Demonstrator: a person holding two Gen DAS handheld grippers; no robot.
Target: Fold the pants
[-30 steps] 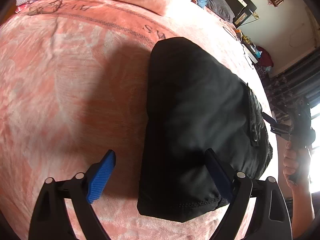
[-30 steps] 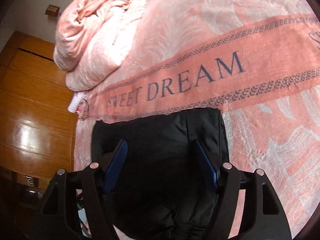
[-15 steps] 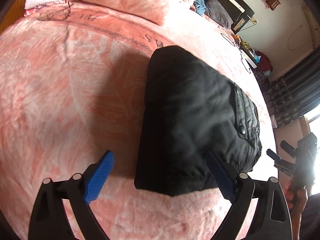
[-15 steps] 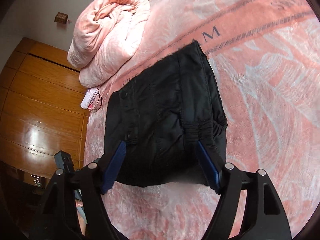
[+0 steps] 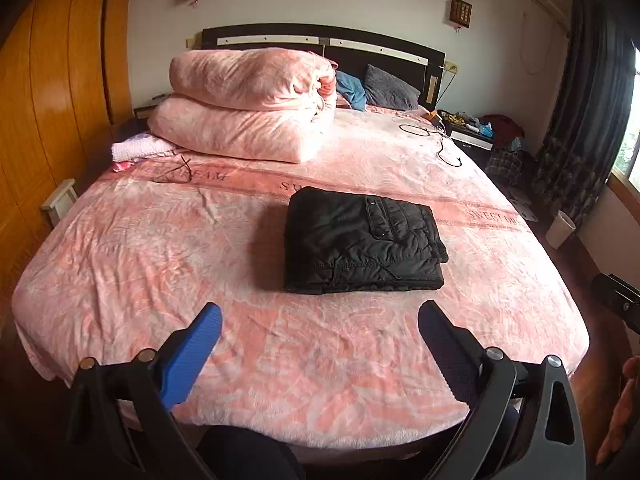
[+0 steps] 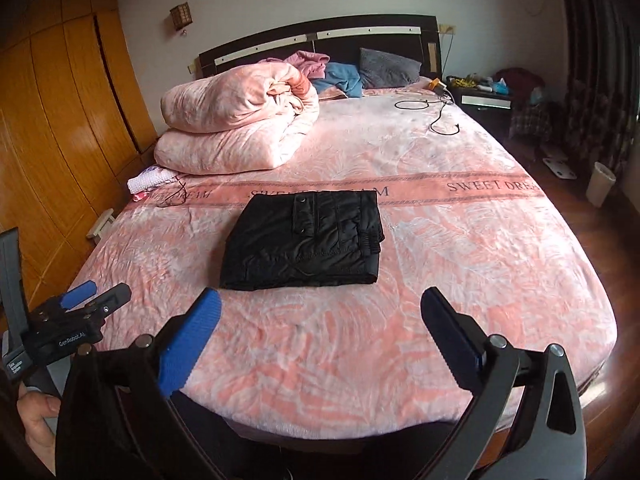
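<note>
The black quilted pants (image 5: 362,242) lie folded into a compact rectangle in the middle of the pink bed (image 5: 160,264). They also show in the right wrist view (image 6: 304,242). My left gripper (image 5: 320,322) is open and empty, held back above the foot of the bed, well short of the pants. My right gripper (image 6: 320,312) is open and empty too, at a similar distance. The left gripper (image 6: 94,296) also shows at the left edge of the right wrist view.
A folded pink duvet (image 5: 248,104) is stacked at the head of the bed, with pillows (image 5: 386,88) against the dark headboard. A black cable (image 5: 444,148) lies on the far right of the bed. A wooden wardrobe (image 5: 48,100) stands left; nightstand (image 5: 472,132) and curtains right.
Both grippers have pulled back and levelled out from close above the pants to the foot of the bed. The folded pants stay in place.
</note>
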